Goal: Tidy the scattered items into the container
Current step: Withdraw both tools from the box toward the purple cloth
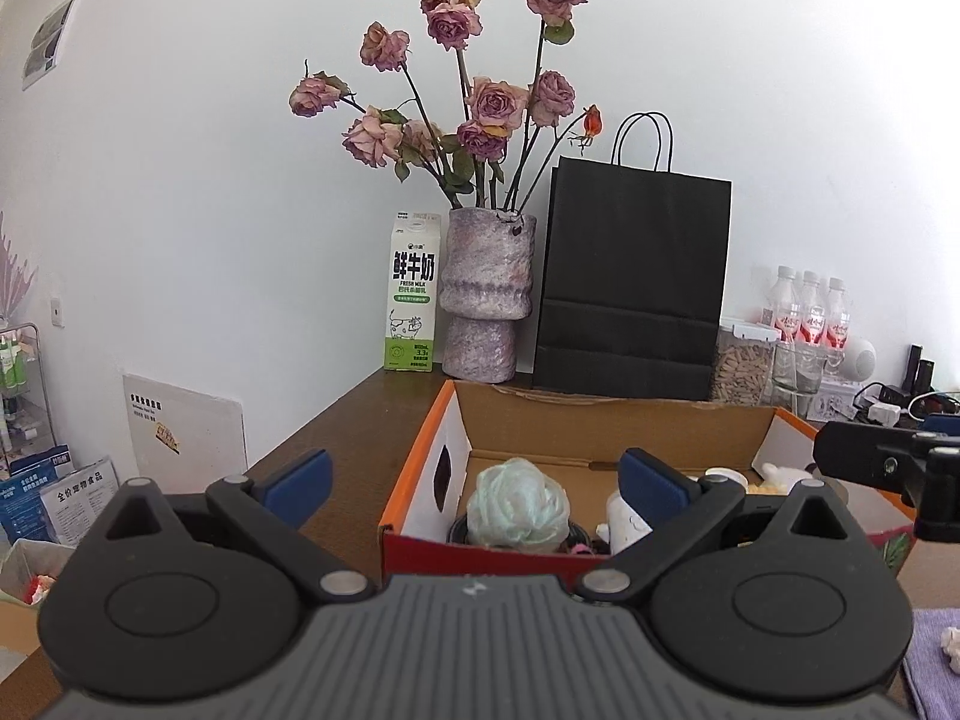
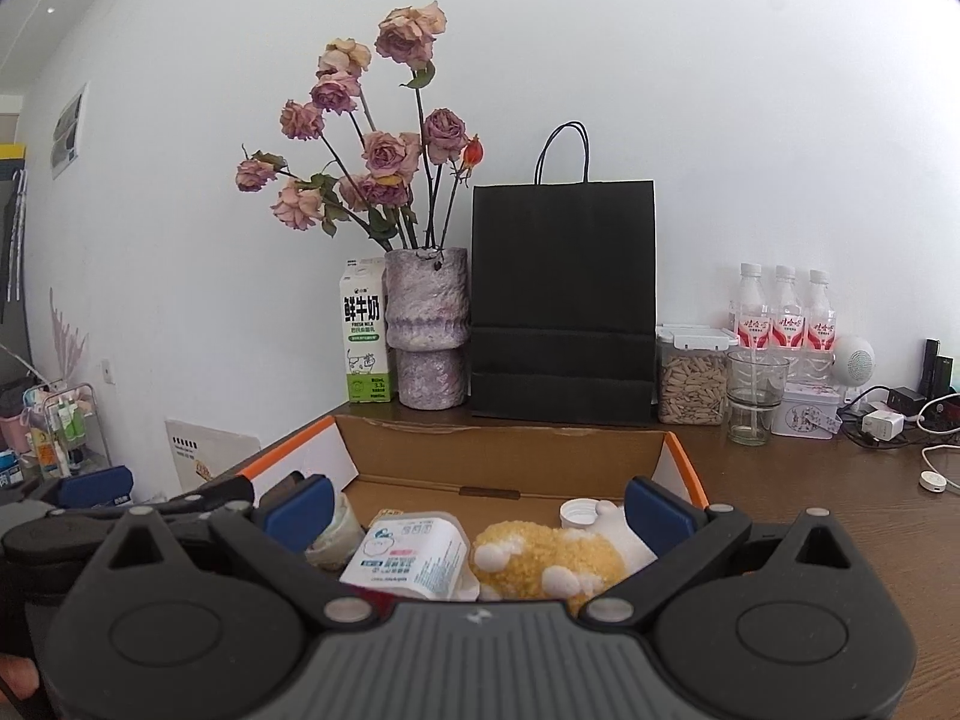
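An open cardboard box (image 1: 600,420) with orange rims and a red front stands on the brown table; it also shows in the right wrist view (image 2: 504,450). Inside lie a pale green crumpled bundle (image 1: 517,501), a white bottle (image 1: 627,519), a white tissue pack (image 2: 411,555), a yellow plush toy (image 2: 540,564) and a white cap (image 2: 579,513). My left gripper (image 1: 474,480) is open and empty in front of the box. My right gripper (image 2: 480,510) is open and empty over the box's near side. Part of the right gripper shows at the left wrist view's right edge (image 1: 888,468).
Behind the box stand a milk carton (image 2: 364,339), a vase of dried roses (image 2: 427,330), a black paper bag (image 2: 563,300), a seed jar (image 2: 690,378), a glass (image 2: 755,396) and three bottles (image 2: 783,318). Chargers and cables (image 2: 888,420) lie at right. A purple cloth (image 1: 936,660) lies near right.
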